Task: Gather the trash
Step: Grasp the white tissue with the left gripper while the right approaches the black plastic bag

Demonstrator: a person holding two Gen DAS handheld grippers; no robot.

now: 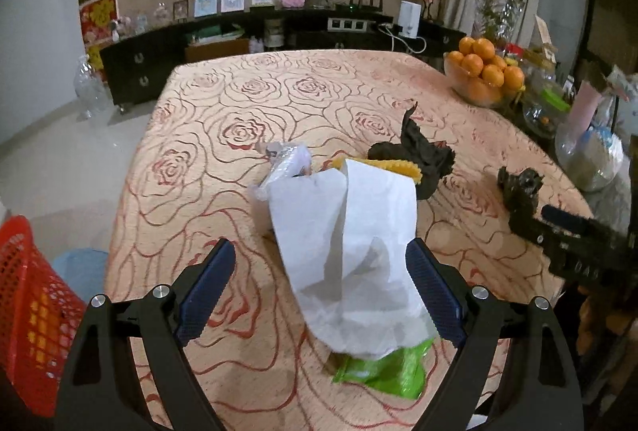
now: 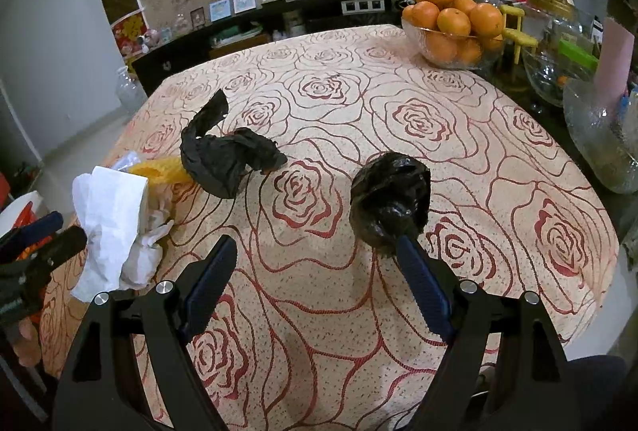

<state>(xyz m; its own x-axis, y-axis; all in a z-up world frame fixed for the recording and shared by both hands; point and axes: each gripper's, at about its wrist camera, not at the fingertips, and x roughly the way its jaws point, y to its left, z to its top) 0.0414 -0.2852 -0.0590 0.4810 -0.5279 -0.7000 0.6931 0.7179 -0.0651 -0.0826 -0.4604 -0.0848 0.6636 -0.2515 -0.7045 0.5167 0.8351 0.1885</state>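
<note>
On the rose-patterned tablecloth (image 1: 239, 100) lies a heap of trash. A white paper sheet (image 1: 351, 231) drapes over a green wrapper (image 1: 382, 371), with a yellow wrapper (image 1: 394, 168) and clear plastic (image 1: 283, 164) behind. My left gripper (image 1: 321, 245) stands open around the paper; its right pad touches the paper's edge and its left pad is apart from it. A crumpled black bag (image 2: 227, 160) lies mid-table. My right gripper (image 2: 316, 240) is open, and a balled black bag (image 2: 390, 199) rests against its right fingertip only.
A red mesh basket (image 1: 28, 291) stands below the table's left edge. A glass bowl of oranges (image 2: 454, 28) and glass jars (image 2: 598, 136) crowd the table's right side. A dark sideboard (image 1: 135, 68) runs along the far wall.
</note>
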